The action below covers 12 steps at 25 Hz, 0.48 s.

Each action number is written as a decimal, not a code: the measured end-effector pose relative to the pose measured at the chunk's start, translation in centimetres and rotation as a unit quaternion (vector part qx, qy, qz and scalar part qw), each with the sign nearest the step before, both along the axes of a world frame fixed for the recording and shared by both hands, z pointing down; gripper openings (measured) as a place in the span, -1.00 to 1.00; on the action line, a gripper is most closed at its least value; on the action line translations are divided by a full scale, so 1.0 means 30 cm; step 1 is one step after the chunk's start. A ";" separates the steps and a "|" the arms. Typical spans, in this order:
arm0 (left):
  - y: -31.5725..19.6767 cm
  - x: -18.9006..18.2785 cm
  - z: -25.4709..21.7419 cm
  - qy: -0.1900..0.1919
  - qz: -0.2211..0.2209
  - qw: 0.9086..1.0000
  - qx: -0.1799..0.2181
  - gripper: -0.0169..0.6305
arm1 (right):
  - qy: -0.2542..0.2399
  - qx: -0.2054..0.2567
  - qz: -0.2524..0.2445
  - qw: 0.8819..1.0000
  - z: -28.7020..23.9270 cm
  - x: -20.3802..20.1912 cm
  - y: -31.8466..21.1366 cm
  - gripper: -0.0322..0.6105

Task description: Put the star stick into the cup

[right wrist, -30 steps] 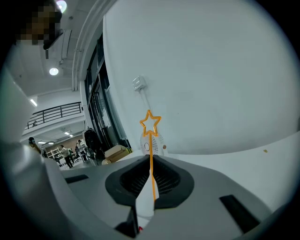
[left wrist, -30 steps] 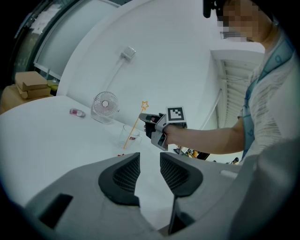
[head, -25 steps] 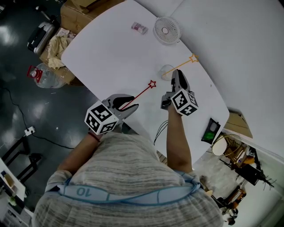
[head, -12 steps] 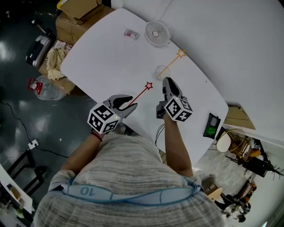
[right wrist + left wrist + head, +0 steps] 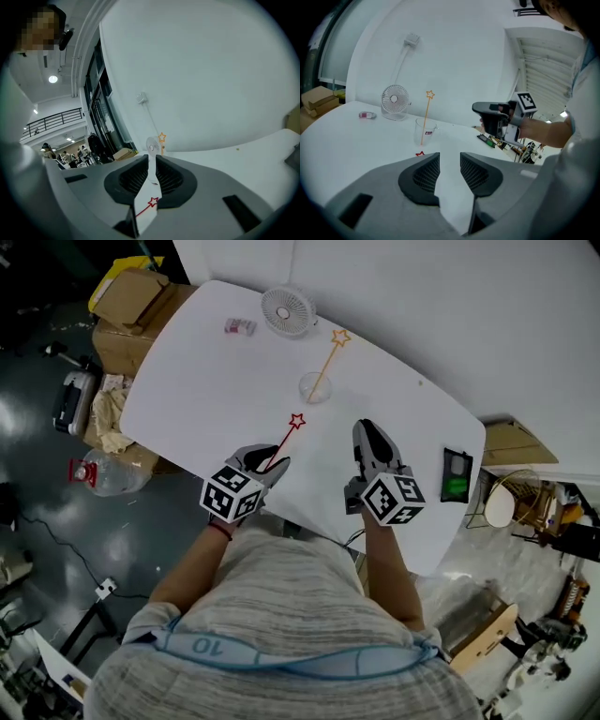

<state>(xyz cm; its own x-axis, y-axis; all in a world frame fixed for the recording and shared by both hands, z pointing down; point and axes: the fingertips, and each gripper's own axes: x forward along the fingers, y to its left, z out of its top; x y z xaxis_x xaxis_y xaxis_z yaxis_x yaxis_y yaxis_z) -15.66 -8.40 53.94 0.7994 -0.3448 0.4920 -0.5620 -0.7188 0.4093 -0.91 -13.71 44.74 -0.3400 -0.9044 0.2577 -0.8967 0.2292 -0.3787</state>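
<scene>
Gripper-wise, the left gripper (image 5: 272,462) was at the near edge of the white table (image 5: 206,381), its jaws apart with only bare tabletop showing between them. The right gripper (image 5: 367,427) was further toward the right edge, its jaws parted by a narrow gap and clamping nothing. A small white fan (image 5: 288,308) stood by the far edge, toward the far-left corner. A dark device with a green screen (image 5: 456,474) lay at the right edge. A clear cup (image 5: 314,387) stood upright near the table's middle, on the far side, well apart from both grippers. A yellow star stick (image 5: 328,362) leaned in that cup, star end up and tilted toward the far edge. A red star stick (image 5: 284,439) lay outside the cup, between it and the near edge, star end toward the cup; its other end reached the left gripper's jaw tips, though contact could not be told. A small pink packet (image 5: 240,327) lay just beside the fan, on the left-edge side.
</scene>
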 end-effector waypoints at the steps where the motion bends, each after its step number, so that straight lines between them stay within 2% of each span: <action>1: -0.003 0.015 0.012 -0.006 0.003 1.000 -0.002 -0.51 | -0.005 0.000 0.004 1.000 -0.009 0.024 0.022 -0.83; 7: -0.020 0.103 0.077 -0.049 0.030 0.998 -0.008 -0.51 | -0.023 -0.004 0.026 0.999 -0.050 0.175 0.164 -0.83; 12: -0.067 0.148 0.154 -0.108 0.040 0.993 -0.004 -0.51 | -0.051 -0.024 0.056 0.997 -0.033 0.294 0.244 -0.83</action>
